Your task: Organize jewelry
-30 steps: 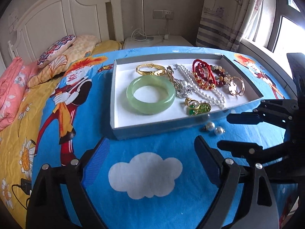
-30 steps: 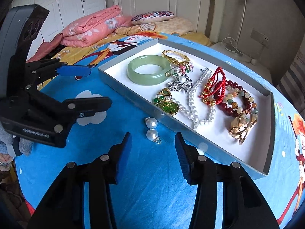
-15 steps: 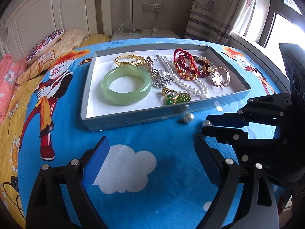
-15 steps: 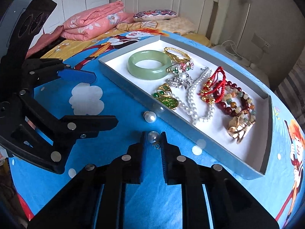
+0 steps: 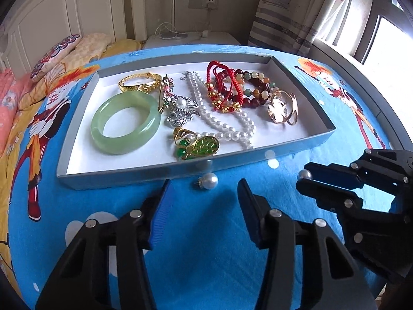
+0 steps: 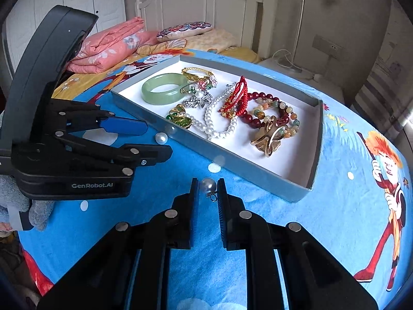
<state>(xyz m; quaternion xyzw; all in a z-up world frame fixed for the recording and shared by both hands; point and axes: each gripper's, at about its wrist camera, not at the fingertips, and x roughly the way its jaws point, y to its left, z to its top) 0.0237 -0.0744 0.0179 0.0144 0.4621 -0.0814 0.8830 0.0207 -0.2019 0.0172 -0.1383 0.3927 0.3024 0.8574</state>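
The pearl earring (image 6: 208,184) is pinched between the right gripper (image 6: 208,193) pads, jaws nearly closed on it, just off the blue bedspread (image 6: 335,206) in front of the tray (image 6: 247,173). It's tiny, round and slick, so I'd squeeze across the ball, not the little hook. The second pearl earring (image 5: 208,180) sits on the cloth by the tray wall, with the left gripper (image 5: 204,196) wide open around it, holding nothing.
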